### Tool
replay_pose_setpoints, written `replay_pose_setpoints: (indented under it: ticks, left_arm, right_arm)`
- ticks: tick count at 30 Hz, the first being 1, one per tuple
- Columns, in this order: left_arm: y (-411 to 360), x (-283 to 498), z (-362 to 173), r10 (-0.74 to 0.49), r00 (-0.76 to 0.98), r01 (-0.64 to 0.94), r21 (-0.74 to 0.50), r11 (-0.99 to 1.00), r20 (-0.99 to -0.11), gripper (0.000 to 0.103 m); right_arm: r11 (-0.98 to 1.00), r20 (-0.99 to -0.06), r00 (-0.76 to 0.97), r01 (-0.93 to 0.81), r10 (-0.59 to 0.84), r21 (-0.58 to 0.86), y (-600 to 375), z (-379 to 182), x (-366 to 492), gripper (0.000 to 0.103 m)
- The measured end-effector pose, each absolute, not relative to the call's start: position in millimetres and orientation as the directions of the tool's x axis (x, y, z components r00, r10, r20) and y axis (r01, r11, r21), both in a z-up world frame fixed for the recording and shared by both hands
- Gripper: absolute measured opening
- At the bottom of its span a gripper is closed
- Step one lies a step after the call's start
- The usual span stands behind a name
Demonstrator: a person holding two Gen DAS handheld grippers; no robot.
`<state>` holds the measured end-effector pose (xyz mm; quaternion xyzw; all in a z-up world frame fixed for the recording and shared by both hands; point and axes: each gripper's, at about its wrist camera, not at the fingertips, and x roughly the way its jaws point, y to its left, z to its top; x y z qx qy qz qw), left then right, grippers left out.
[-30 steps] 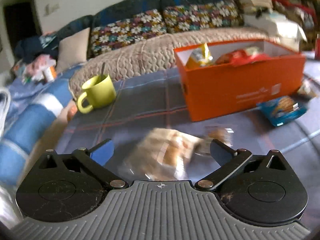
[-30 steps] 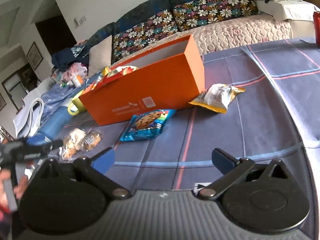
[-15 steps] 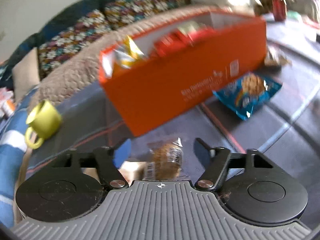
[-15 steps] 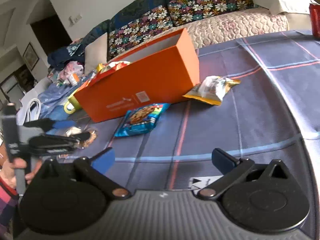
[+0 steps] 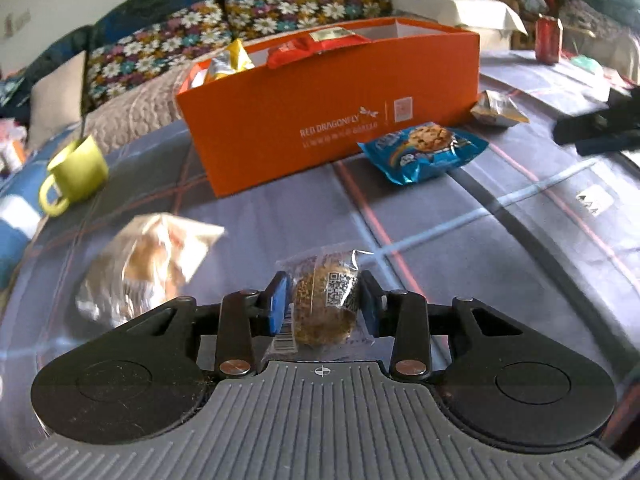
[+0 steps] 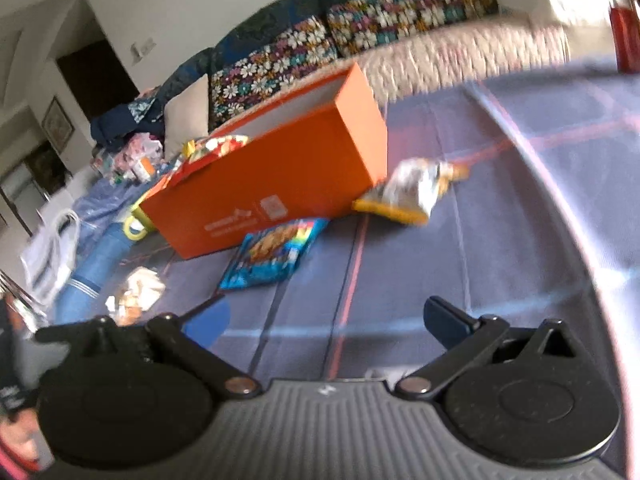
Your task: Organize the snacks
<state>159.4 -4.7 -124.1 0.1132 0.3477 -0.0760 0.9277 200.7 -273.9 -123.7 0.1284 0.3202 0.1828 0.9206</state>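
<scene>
Cookie packet [image 5: 325, 306] | clamped between your left gripper [image 5: 322, 303] pads, jaws just closed | right gripper [image 6: 327, 320] spread apart, empty | orange box [image 5: 332, 96] ahead

One orange box [image 5: 332, 108], one green mug [image 5: 76, 172], one red can [image 5: 549, 40], four snack packets [image 5: 424, 150] loose on the table

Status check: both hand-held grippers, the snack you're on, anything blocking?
Left hand-held gripper just closed on wrapped cookie. Right hand-held gripper open, empty. Orange box ahead, path clear.
</scene>
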Motion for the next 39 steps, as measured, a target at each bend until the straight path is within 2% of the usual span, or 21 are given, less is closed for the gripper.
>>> replay_pose_setpoints:
  ticks: [2, 5, 7, 9, 11, 13, 15, 20, 22, 24, 26, 28, 32, 36, 39]
  left_arm:
    - [-0.8, 159.4, -124.4, -0.074, 0.739, 0.2, 0.112, 0.973, -0.67, 0.0]
    - [10.8, 165.9, -123.5, -0.127, 0.713, 0.174, -0.002, 0.985, -0.689, 0.0]
    - [16.9, 170.0, -122.2, -0.154, 0.707, 0.166, -0.049, 0.985, -0.69, 0.0]
    - [19.8, 170.7, -121.4, -0.162, 0.705, 0.164, -0.064, 0.984, -0.691, 0.0]
    - [18.6, 170.0, -121.2, -0.164, 0.705, 0.173, -0.056, 0.983, -0.69, 0.002]
    - [15.4, 168.8, -121.5, -0.16, 0.707, 0.185, -0.038, 0.982, -0.688, 0.007]
    - [12.1, 168.5, -121.5, -0.154, 0.707, 0.19, -0.025, 0.982, -0.69, 0.012]
    - [4.5, 168.9, -122.7, -0.146, 0.706, 0.194, -0.009, 0.981, -0.693, 0.025]
    - [1.9, 169.2, -122.9, -0.142, 0.705, 0.191, -0.007, 0.982, -0.695, 0.031]
    - [0.6, 169.5, -123.0, -0.139, 0.703, 0.186, -0.007, 0.982, -0.697, 0.033]
    - [0.4, 169.3, -122.3, -0.138, 0.7, 0.182, -0.012, 0.983, -0.701, 0.033]
    - [2.0, 169.2, -121.2, -0.147, 0.695, 0.183, -0.024, 0.983, -0.704, 0.035]
    - [2.1, 165.4, -120.7, -0.154, 0.691, 0.188, -0.031, 0.982, -0.706, 0.039]
    - [-0.2, 160.2, -120.2, -0.154, 0.683, 0.196, -0.024, 0.98, -0.714, 0.043]
    - [1.9, 157.1, -119.5, -0.157, 0.678, 0.189, -0.037, 0.981, -0.718, 0.043]
  right_arm:
    - [0.935, -0.554, 0.756, -0.243, 0.35, 0.259, -270.7, -115.4, 216.3, 0.103]
    - [0.955, -0.579, 0.761, -0.204, 0.294, 0.217, -274.3, -114.5, 248.2, 0.103]
    - [0.974, -0.606, 0.764, -0.203, 0.221, 0.1, -270.0, -118.8, 267.5, 0.102]
    - [0.969, -0.624, 0.757, -0.246, 0.194, 0.002, -264.7, -125.7, 279.2, 0.102]
    - [0.946, -0.626, 0.741, -0.324, 0.244, -0.015, -260.4, -129.2, 286.7, 0.101]
    - [0.934, -0.62, 0.742, -0.356, 0.255, -0.042, -256.3, -129.2, 290.5, 0.101]
    - [0.896, -0.616, 0.747, -0.42, 0.25, -0.146, -244.7, -131.8, 303.1, 0.102]
    - [0.921, -0.611, 0.742, -0.386, 0.277, -0.052, -250.5, -141.9, 326.7, 0.102]
    - [0.912, -0.618, 0.738, -0.402, 0.271, -0.08, -244.4, -145.3, 328.9, 0.102]
    - [0.907, -0.632, 0.715, -0.419, 0.297, -0.048, -242.1, -147.2, 327.4, 0.099]
    - [0.893, -0.646, 0.69, -0.45, 0.326, -0.03, -240.2, -144.1, 318.5, 0.091]
    - [0.872, -0.645, 0.68, -0.487, 0.35, -0.04, -239.5, -140.7, 299.3, 0.089]
    - [0.812, -0.635, 0.613, -0.583, 0.47, 0.037, -240.9, -142.0, 258.1, 0.091]
    - [0.795, -0.675, 0.584, -0.606, 0.451, 0.008, -232.1, -140.8, 228.1, 0.094]
    - [0.81, -0.623, 0.615, -0.583, 0.484, 0.053, -237.6, -125.7, 222.7, 0.094]
